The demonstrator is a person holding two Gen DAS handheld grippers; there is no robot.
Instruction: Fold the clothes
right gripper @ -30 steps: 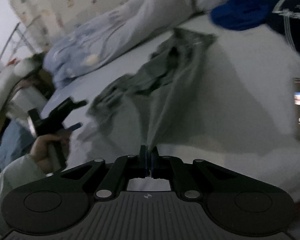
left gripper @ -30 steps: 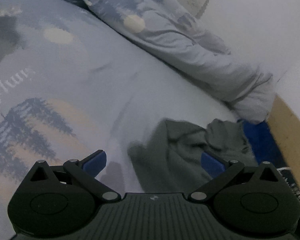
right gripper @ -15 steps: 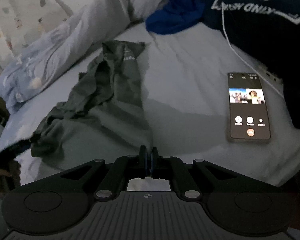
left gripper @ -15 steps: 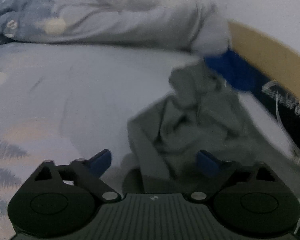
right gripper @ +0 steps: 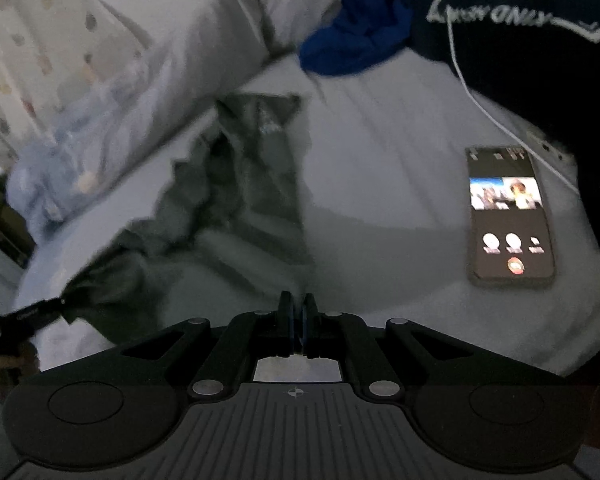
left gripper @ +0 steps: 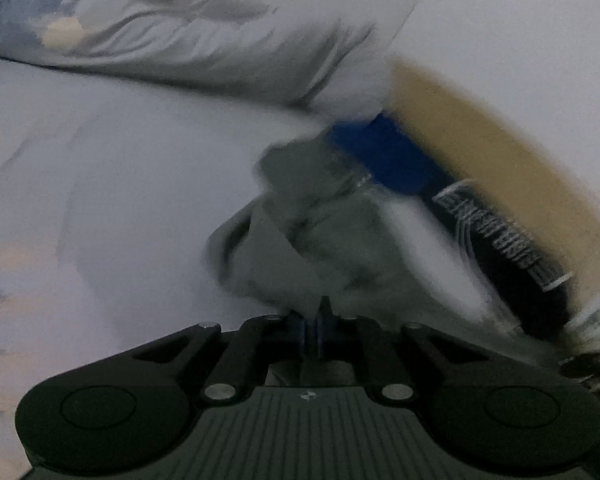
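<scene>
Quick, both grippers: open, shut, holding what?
Left gripper: shut on the crumpled grey cotton garment.
Right gripper: shut on the same garment's other edge.

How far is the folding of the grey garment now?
Done: both tongs, the left tongs and the right tongs, are shut on edges of the grey garment. In hand: it lies crumpled on the bed sheet, not spread flat. Left: every fold; the blue garment lies untouched.
</scene>
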